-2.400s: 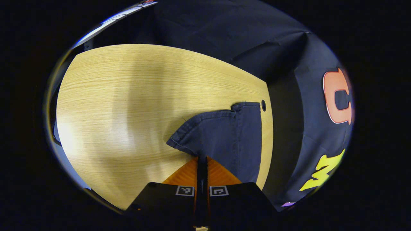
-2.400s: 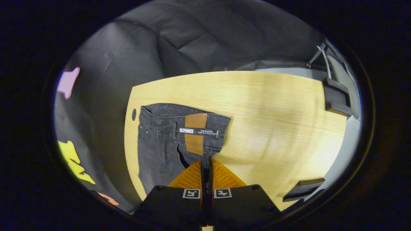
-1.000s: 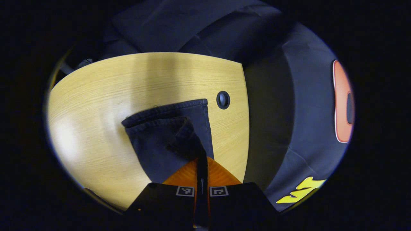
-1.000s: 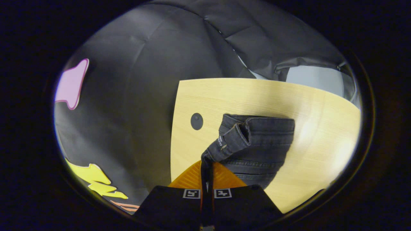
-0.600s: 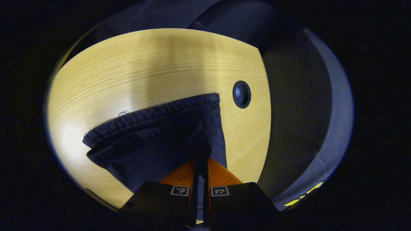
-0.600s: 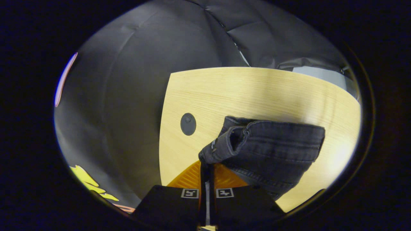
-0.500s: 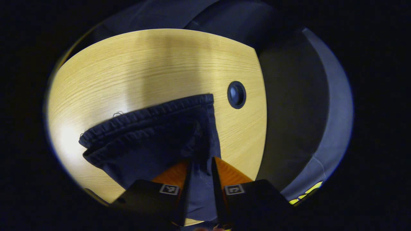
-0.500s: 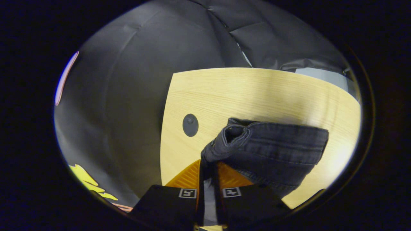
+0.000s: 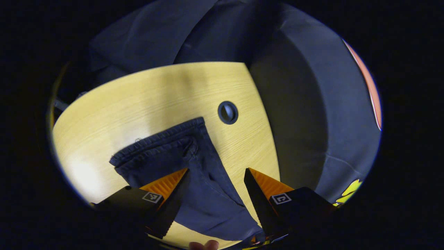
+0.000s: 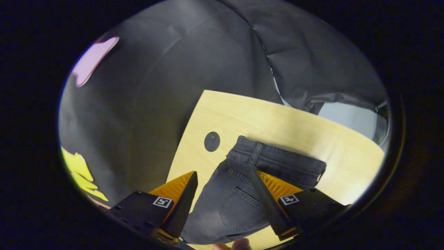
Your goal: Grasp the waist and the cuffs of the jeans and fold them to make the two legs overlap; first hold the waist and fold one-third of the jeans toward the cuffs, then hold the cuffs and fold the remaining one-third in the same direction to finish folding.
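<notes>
Jeans (image 9: 194, 173) of dark denim lie flat on my pale wood-grain worktop (image 9: 145, 100), cuffs (image 9: 156, 146) stacked, waist (image 10: 277, 161) beside a round grommet (image 10: 211, 141). Left tongs (image 9: 216, 175) and right tongs (image 10: 225, 178) both gape, released above cloth.

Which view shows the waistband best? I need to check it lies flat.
The right gripper view: the waistband and back pocket of the jeans lie flat between open fingers. The left gripper view shows the cuffs.

You have one pair of jeans (image 10: 242, 187) on one table (image 10: 295, 128). There are two grippers, the left gripper (image 9: 215, 173) and the right gripper (image 10: 224, 175), and one round hole (image 10: 212, 141) beside the jeans.
</notes>
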`<state>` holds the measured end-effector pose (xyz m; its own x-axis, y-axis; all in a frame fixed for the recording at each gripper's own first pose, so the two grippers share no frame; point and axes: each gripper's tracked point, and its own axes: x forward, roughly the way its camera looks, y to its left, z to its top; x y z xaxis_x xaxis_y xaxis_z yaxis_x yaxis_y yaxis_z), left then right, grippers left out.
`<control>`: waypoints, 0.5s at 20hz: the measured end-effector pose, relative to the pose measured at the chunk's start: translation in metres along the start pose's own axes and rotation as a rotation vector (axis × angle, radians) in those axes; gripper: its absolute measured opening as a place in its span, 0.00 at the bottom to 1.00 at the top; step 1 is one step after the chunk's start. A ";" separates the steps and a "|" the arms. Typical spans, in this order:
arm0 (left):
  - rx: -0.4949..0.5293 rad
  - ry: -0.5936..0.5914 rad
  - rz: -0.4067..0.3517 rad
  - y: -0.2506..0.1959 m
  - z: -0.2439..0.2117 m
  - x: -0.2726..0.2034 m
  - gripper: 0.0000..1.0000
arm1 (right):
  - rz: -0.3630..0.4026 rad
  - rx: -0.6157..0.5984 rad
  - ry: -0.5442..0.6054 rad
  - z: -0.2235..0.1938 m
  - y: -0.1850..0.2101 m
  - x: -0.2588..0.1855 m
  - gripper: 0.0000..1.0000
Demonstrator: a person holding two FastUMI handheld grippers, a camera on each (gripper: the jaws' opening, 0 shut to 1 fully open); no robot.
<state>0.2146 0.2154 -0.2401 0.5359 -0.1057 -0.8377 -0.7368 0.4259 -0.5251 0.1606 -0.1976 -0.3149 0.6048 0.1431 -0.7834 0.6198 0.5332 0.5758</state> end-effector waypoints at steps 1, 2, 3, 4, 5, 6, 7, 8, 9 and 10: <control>0.046 -0.026 -0.015 -0.011 0.003 -0.019 0.99 | 0.014 -0.047 -0.021 0.001 0.001 -0.009 0.96; 0.103 -0.056 -0.026 -0.022 -0.016 -0.048 0.99 | 0.032 -0.098 -0.050 0.004 0.001 -0.019 0.96; 0.171 -0.085 -0.038 -0.025 -0.030 -0.055 0.99 | 0.053 -0.156 -0.085 0.002 0.005 -0.032 0.96; 0.250 -0.124 -0.054 -0.031 -0.025 -0.070 0.99 | 0.062 -0.228 -0.126 0.000 0.005 -0.047 0.96; 0.341 -0.175 -0.069 -0.043 -0.037 -0.096 0.99 | 0.061 -0.301 -0.189 0.002 0.003 -0.064 0.96; 0.437 -0.242 -0.086 -0.034 -0.030 -0.092 0.99 | 0.062 -0.374 -0.248 0.004 0.000 -0.083 0.96; 0.524 -0.319 -0.104 -0.040 -0.039 -0.112 0.98 | 0.069 -0.446 -0.296 -0.002 -0.002 -0.102 0.96; 0.596 -0.388 -0.128 -0.048 -0.053 -0.133 0.99 | 0.075 -0.521 -0.342 -0.008 -0.002 -0.118 0.96; 0.658 -0.452 -0.159 -0.054 -0.068 -0.150 0.99 | 0.084 -0.604 -0.387 -0.016 -0.004 -0.136 0.96; 0.716 -0.508 -0.186 -0.060 -0.085 -0.172 0.99 | 0.095 -0.685 -0.431 -0.024 -0.004 -0.153 0.96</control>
<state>0.1320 0.1319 -0.0775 0.8640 0.1086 -0.4916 -0.2771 0.9178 -0.2843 0.0533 -0.2021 -0.2029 0.8652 -0.0457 -0.4993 0.1972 0.9466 0.2551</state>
